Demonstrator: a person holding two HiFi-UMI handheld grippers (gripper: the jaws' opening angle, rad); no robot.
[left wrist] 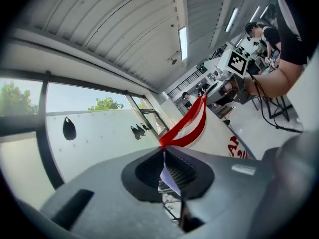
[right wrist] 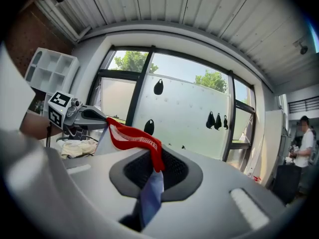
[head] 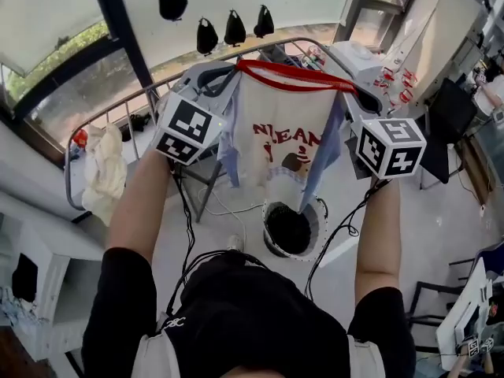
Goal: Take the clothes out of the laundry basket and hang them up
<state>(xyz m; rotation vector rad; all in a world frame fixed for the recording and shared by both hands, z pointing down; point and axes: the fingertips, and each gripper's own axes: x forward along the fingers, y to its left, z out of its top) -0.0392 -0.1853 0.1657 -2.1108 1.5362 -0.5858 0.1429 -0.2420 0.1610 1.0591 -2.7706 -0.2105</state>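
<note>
Far left, a cream cloth (head: 102,172) hangs bunched over the curved metal rail (head: 118,110) that runs along the window. Just right of it my left forearm (head: 142,203) reaches up to my left gripper (left wrist: 164,154), which points about level. Its jaws are pinched nearly together on the garment's shoulder: red trim comes out of the top of the pinch and a pale blue fold sits between the pads.

The garment is a white shirt (head: 279,144) with a red collar (head: 291,75), blue sleeves (head: 228,152) and red lettering across the chest. It hangs spread out between my two grippers, in the air in front of the rail, with the collar stretched almost straight from one grip to the other and the body drooping down. Directly under its hem, on the floor, stands the round white laundry basket (head: 289,228), its mouth dark; the shirt is clear of it. Black cables (head: 185,211) trail from both grippers down past the basket.

To the right, my right gripper (right wrist: 154,163) is also nearly closed, clamped on the other shoulder, with the red collar band draped over the pads and a blue sleeve fold hanging down through them. Its marker cube (head: 390,146) sits above my right forearm (head: 379,227).
</note>
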